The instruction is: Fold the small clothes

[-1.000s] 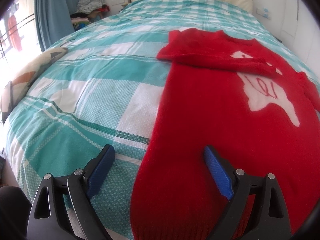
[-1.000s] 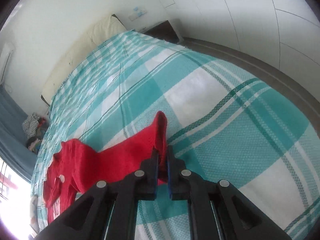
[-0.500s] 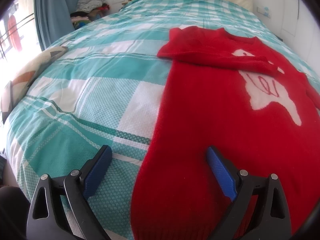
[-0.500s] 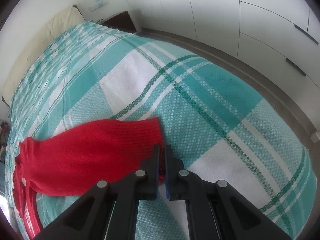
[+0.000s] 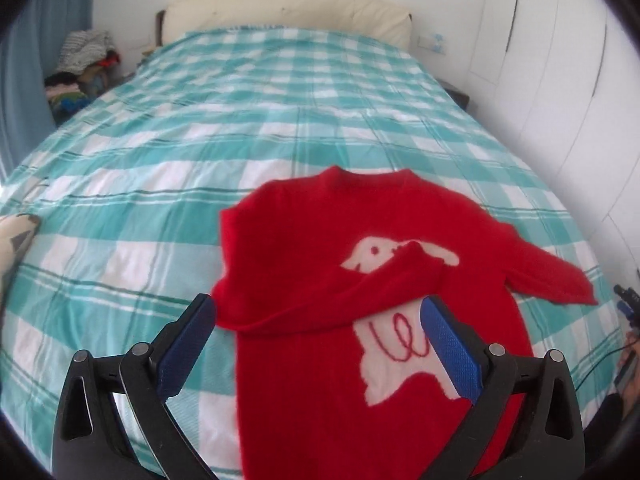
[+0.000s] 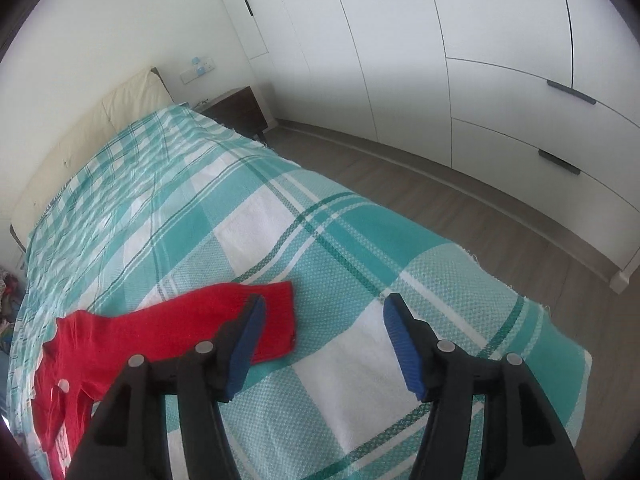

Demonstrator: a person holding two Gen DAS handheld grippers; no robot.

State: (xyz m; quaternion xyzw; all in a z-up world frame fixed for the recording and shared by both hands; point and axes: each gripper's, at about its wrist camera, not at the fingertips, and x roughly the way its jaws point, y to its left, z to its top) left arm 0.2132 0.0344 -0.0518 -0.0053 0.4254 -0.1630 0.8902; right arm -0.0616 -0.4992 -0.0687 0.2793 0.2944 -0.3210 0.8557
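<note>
Bed fills both views, serving as the folding surface. Red sweater lies flat at lower centre of the left view, one sleeve folded across its chest; the other sleeve lies spread at lower left of the right view, likely next to fold. Left gripper: jaws wide, opening, empty. Right gripper: jaws opening, nothing between. Sweater hem cut off; motion blur.

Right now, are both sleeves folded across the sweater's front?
No: one sleeve crosses the red sweater; the other sleeve lies spread.
</note>
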